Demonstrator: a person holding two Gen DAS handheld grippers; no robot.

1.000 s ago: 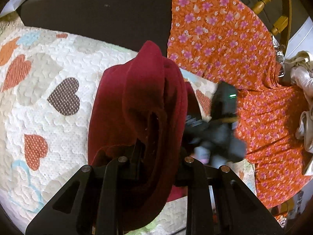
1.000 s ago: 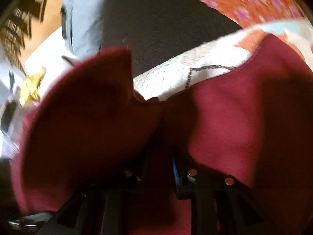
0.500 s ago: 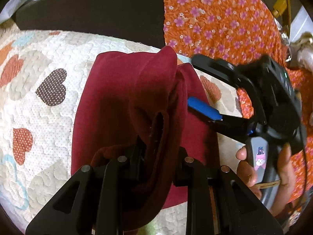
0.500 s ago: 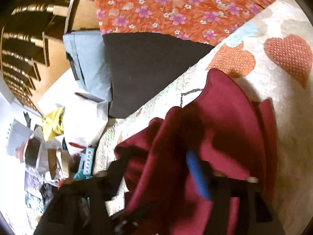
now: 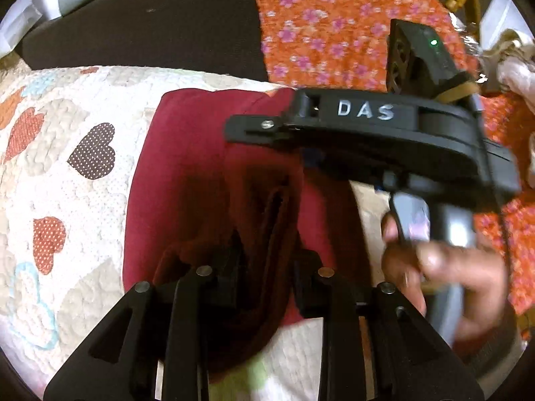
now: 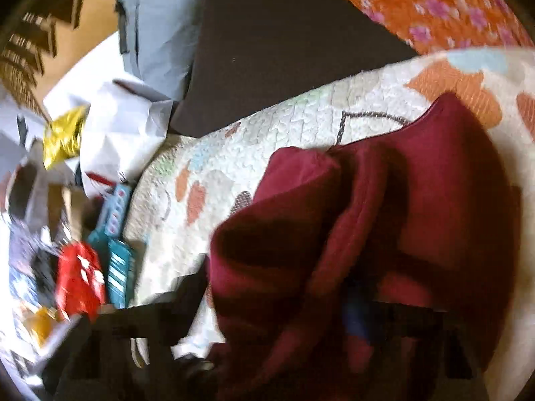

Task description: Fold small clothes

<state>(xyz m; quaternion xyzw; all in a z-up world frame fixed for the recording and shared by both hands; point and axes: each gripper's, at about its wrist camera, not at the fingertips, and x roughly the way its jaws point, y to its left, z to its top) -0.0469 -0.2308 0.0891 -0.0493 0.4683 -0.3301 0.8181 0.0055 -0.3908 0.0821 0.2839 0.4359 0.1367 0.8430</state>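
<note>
Maroon garment [image 5: 187, 173] on the heart quilt [image 5: 67, 200].
Left gripper [image 5: 267, 280] still pinches its fold, jaws easing apart; right gripper [image 5: 264, 130], released since, hovers above, closing on nothing.

A dark red fabric garment [image 5: 187, 180] lies on a cream quilted heart-patterned mat [image 5: 67, 200], one fold bunched between the left tool [image 5: 267, 280]'s opening jaws. Beyond the mat lie a black cloth [image 5: 150, 23] and, right, an orange flowered cloth [image 5: 327, 23].
</note>
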